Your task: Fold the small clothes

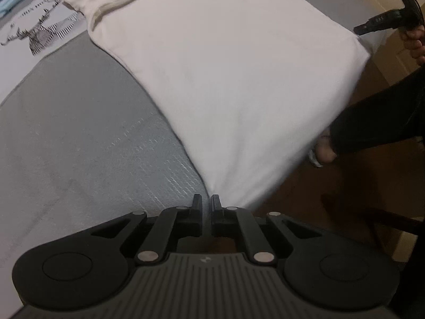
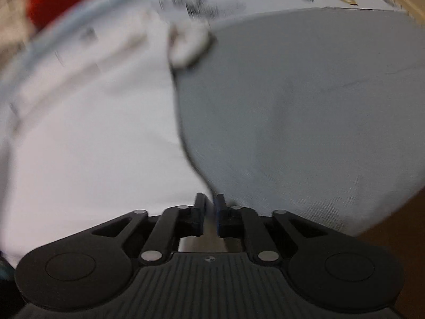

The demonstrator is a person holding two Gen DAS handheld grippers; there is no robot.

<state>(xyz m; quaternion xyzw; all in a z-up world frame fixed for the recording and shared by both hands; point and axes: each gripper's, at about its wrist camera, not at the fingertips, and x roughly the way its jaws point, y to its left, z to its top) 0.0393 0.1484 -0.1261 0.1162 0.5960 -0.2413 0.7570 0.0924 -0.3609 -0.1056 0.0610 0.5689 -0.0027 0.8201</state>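
Setting: grey mat spread over a printed cloth on the counter, seen from two wrist cameras pointing steeply down.

Garment: white shirt lies flat across the mat, its near hem reaching the counter's front edge and its sleeve end toward the far side.

Left hand-held gripper: jaws drawn narrow at the shirt's near-left hem corner; the cloth puckers right at the tips, which reads as a pinch, though little fabric shows between the fingers.

Right hand-held gripper: jaws narrow, with a strip of white fabric visible between the fingers at the shirt's opposite near corner; this view is blurred. In the left wrist view it appears at the far right, held by a hand above a dark sleeve.

Step in hand: gripping both hem corners, apparently to begin a fold.

Next move: likely calls for lifting both corners together, evenly, and carrying the hem over toward the collar without letting either corner slip.
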